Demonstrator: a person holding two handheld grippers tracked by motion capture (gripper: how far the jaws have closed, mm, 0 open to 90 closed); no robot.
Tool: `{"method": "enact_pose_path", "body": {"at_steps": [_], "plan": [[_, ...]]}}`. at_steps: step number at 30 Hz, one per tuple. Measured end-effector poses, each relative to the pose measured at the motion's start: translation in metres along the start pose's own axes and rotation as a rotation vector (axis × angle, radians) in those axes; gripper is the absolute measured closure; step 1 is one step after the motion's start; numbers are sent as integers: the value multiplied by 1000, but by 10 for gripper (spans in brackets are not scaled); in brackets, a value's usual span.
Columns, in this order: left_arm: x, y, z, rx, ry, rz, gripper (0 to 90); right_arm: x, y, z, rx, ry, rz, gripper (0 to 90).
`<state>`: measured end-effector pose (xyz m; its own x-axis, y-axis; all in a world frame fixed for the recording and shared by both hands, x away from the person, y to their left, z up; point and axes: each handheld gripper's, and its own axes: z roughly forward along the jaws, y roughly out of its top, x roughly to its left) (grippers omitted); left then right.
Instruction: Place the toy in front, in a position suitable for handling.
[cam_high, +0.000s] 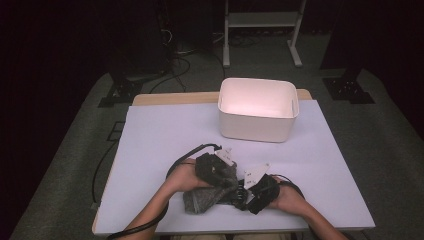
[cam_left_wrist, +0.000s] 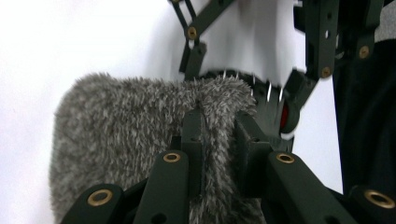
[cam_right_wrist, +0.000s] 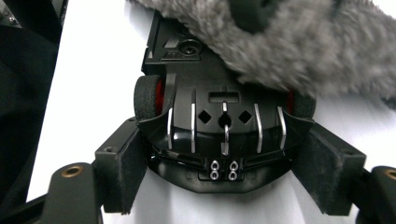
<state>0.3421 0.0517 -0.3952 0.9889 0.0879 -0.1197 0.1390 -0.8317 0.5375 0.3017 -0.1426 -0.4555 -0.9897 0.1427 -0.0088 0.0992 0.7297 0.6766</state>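
High view first: I've got both grippers down at the near edge of the table (cam_high: 150, 130), well short of the white bin (cam_high: 258, 109). The left gripper (cam_high: 216, 170) and the right gripper (cam_high: 260, 192) meet over a grey fuzzy cloth (cam_high: 205, 197) that's draped on a black toy car.

Left gripper view: my jaws are pinched together on a fold of the cloth (cam_left_wrist: 140, 126), fur squeezed up between the pads. The car (cam_left_wrist: 273, 100) pokes out just past the fold.

Right gripper view: jaws are spread wide and clamped on the car (cam_right_wrist: 224, 126), one pad on each flank, underside facing me. The cloth (cam_right_wrist: 289, 42) hangs over its far end.

My take: keep the right grip dead steady and peel the cloth off slowly with the left, pulling away from the car so the fur doesn't snag a wheel (cam_right_wrist: 147, 98).
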Motion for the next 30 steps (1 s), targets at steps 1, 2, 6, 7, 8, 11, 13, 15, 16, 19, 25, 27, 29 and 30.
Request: {"method": "enact_pose_path", "body": {"at_steps": [1,2,6,7,8,11,13,15,16,19,25,27,29,30], "plan": [[1,-3,-1,3,0,-5,764,0,0,0,-2,3,3,234],[1,-6,-3,7,-1,-9,764,0,0,0,-1,2,1,234],[3,-23,-11,4,4,-43,754,-3,-2,0,-8,15,3,234],[3,-27,-13,5,6,-52,754,-3,-2,0,-6,17,2,234],[4,-32,-15,6,9,-56,754,-4,-2,0,-5,19,2,234],[3,-45,-21,3,20,-77,754,-5,-3,-2,-2,22,-4,234],[2,-56,-26,2,28,-90,751,-7,-5,-3,-2,27,-2,234],[2,-64,-29,-2,30,-107,749,-8,-6,-4,-6,33,-2,234],[2,-68,-31,-5,31,-117,748,-9,-7,-4,-6,35,-5,234],[4,-74,-34,-15,27,-136,748,-9,-7,-5,-6,37,-2,234],[5,-70,-30,-25,10,-127,749,-10,-8,-4,-11,36,-7,233],[5,-64,-26,-23,-4,-113,749,-10,-8,-4,-12,36,-6,234],[4,-60,-24,-26,-10,-102,749,-10,-8,-4,-15,37,-6,233],[3,-57,-22,-26,-15,-92,749,-10,-8,-4,-14,36,-7,234]]}}
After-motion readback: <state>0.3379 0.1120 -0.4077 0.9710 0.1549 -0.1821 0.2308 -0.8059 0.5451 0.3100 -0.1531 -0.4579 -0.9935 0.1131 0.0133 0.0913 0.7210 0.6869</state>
